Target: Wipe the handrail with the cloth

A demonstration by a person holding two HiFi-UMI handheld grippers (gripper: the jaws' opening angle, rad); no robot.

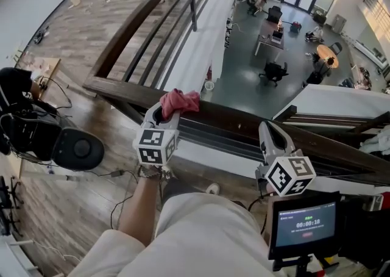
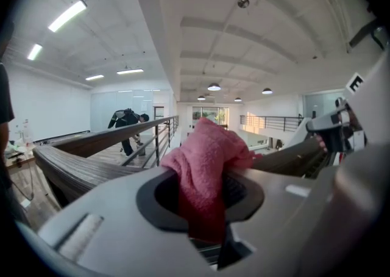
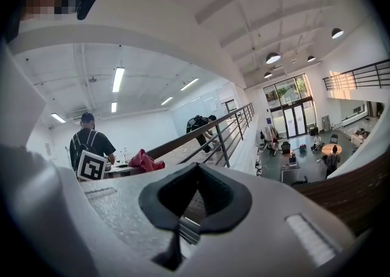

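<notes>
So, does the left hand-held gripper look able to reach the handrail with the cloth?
Probably yes: the left hand-held gripper, shut on the cloth, is right at the handrail, with nothing between them.

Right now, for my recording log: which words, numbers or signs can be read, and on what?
"00:00:18": on the screen at the head view's lower right.
Green line above it, red mark below it: too small to read.
Marker cubes: square patterns only, no words.
</notes>
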